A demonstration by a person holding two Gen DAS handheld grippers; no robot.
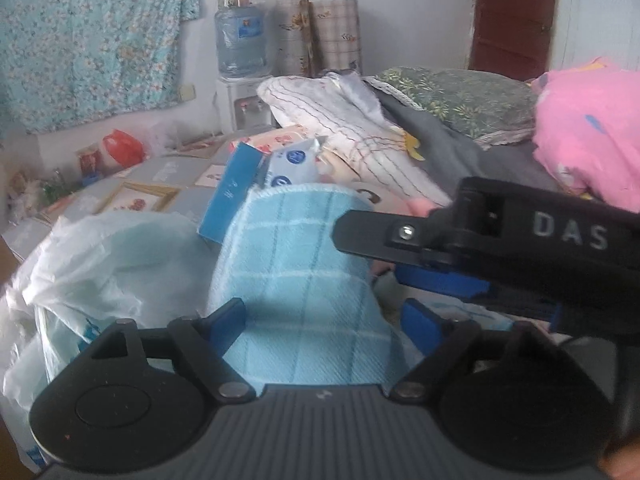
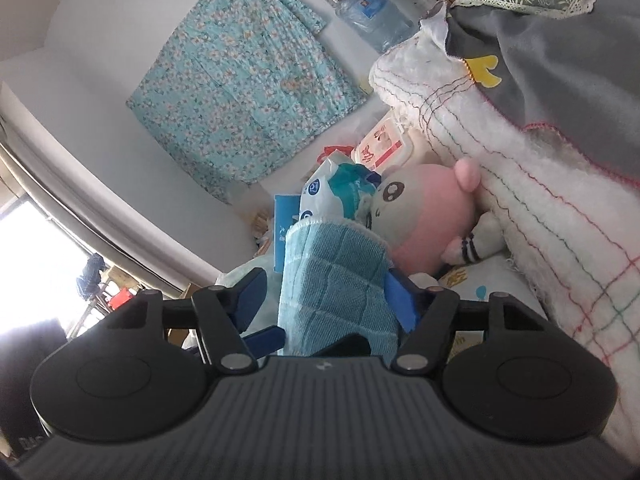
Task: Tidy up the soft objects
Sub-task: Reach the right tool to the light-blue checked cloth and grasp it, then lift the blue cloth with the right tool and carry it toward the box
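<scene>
Your left claw and right claw are black, with blue pads, silver screws and ribbed grey bases; one reads "DAS".

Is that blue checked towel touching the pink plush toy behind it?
Cannot tell. In the right wrist view the blue checked towel overlaps the pink plush toy, but that view cannot show whether they meet.

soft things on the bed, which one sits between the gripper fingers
The light blue checked towel stands between both grippers' fingers; the pink plush toy and white stitched blanket lie beyond, untouched.
</scene>
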